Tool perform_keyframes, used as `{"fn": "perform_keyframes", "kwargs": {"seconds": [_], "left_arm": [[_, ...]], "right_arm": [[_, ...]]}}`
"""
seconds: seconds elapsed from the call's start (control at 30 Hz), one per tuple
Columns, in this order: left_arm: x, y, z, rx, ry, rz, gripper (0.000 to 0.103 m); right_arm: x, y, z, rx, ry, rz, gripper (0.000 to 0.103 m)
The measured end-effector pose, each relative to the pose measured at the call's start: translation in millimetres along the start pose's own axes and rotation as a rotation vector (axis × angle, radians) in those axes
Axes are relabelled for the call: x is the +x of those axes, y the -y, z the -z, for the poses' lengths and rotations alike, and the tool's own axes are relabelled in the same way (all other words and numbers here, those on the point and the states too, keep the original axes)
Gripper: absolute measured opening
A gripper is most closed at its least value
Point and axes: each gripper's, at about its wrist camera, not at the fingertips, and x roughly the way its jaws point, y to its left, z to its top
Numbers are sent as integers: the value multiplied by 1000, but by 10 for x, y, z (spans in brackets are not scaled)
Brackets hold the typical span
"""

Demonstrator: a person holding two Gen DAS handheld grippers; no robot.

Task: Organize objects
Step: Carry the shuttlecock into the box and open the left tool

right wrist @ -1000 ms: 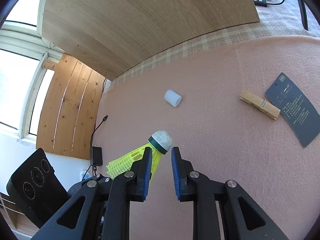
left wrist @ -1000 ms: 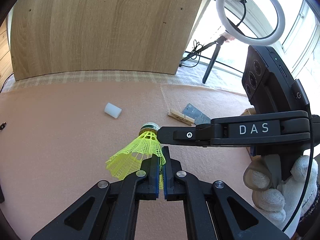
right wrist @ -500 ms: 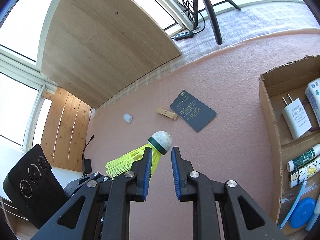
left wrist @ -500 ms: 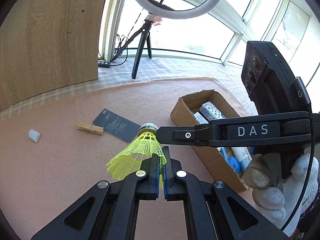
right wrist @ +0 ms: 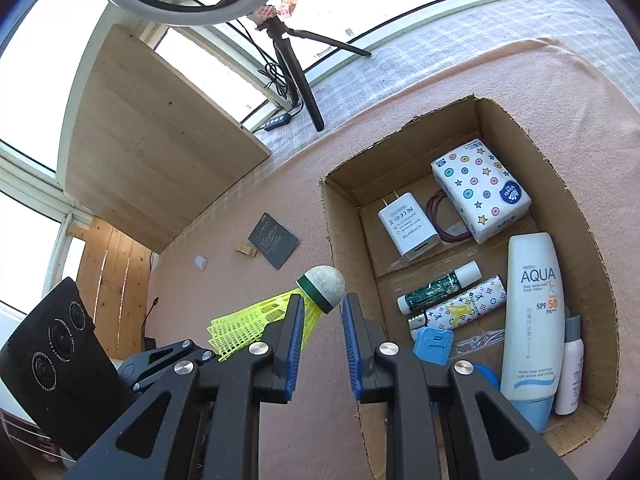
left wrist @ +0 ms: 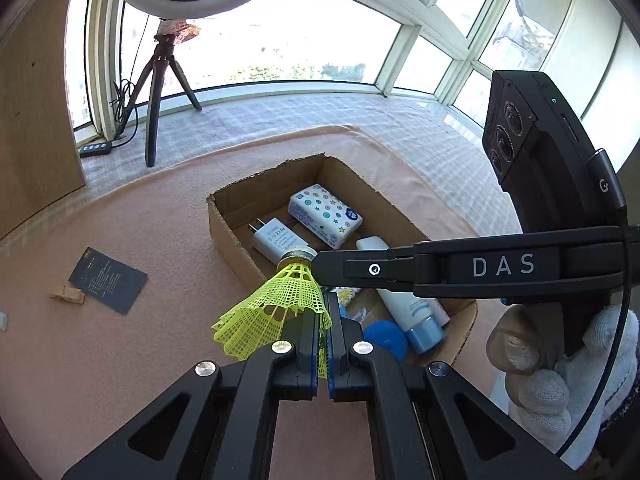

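Note:
My left gripper (left wrist: 323, 312) is shut on the skirt of a yellow shuttlecock (left wrist: 280, 304) and holds it in the air beside the left wall of an open cardboard box (left wrist: 224, 216). The shuttlecock's cork head (right wrist: 324, 288) sits between the fingers of my right gripper (right wrist: 320, 316), which is open around it without pinching it. The right gripper crosses the left wrist view from the right (left wrist: 320, 266). The box (right wrist: 344, 240) holds a white charger (right wrist: 408, 226), a tissue pack (right wrist: 480, 188), a sunscreen tube (right wrist: 532, 316) and several small items.
A dark card (left wrist: 108, 280), a wooden clothespin (left wrist: 66, 295) and a small white cap (right wrist: 200, 261) lie on the pink blanket left of the box. A ring light on a tripod (left wrist: 160, 80) and a wooden board (right wrist: 160, 152) stand at the back.
Both grippers have carried the shuttlecock to the right, from over the bare blanket near the white cap to beside the cardboard box. The grips have not changed.

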Motion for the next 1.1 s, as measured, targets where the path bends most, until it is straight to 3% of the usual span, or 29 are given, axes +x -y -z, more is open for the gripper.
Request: {"fn": "perform_keyframes", "kwargs": {"seconds": [0.5, 0.53, 0.57, 0.6, 0.63, 0.67, 1.1], "left_arm": [[292, 352, -176, 44, -34, 24, 5], [314, 351, -179, 43, -46, 11, 21], [333, 330, -184, 37, -55, -9, 49], [337, 311, -179, 28, -57, -21, 61], [328, 295, -172, 21, -51, -24, 66], [320, 274, -168, 17, -48, -27, 66], [90, 42, -50, -15, -35, -53, 66]], "right_arm": [[-283, 392, -41, 40, 40, 38, 19], [-295, 405, -42, 36, 45, 47, 19], [-301, 412, -45, 30, 50, 65, 29], [-311, 424, -49, 28, 57, 87, 38], [-328, 445, -50, 30, 69, 104, 56], [-352, 472, -47, 36, 84, 111, 63], [-344, 404, -52, 37, 100, 90, 63]]}}
